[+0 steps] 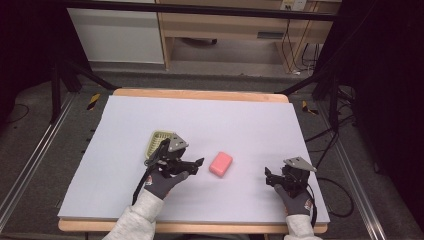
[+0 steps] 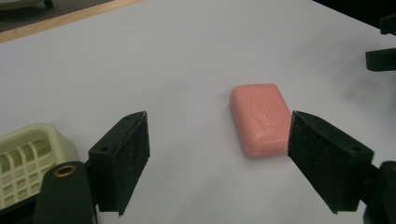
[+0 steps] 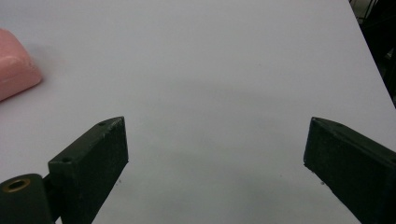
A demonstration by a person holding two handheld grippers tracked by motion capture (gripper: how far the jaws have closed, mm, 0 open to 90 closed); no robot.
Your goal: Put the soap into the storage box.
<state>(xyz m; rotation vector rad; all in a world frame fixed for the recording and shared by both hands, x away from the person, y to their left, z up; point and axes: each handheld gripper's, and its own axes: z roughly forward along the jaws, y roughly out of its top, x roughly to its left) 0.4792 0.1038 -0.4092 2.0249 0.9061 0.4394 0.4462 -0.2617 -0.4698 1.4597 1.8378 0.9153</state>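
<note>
Nearest, right tool (image 1: 270, 176) low over the bare grey counter (image 1: 250, 120), jaws wide apart, holding nothing; pink soap bar (image 3: 14, 65) off at the left edge of the right gripper view, well apart from it

Then left tool (image 1: 198, 163) just beside the pink soap bar (image 1: 220, 163), pointed toward it, jaws spread wide and empty; in the left gripper view, soap bar (image 2: 260, 117) flat on the counter, partly behind the right-hand jaw, not yet squeezed

Farther, pale green soap dish (image 1: 159, 141) behind the left hand (image 1: 165, 182), upright, slotted and empty as far as seen (image 2: 28, 158)

Judged: approach almost finished only; still to do closing on the soap, lifting, placing into the dish
</note>
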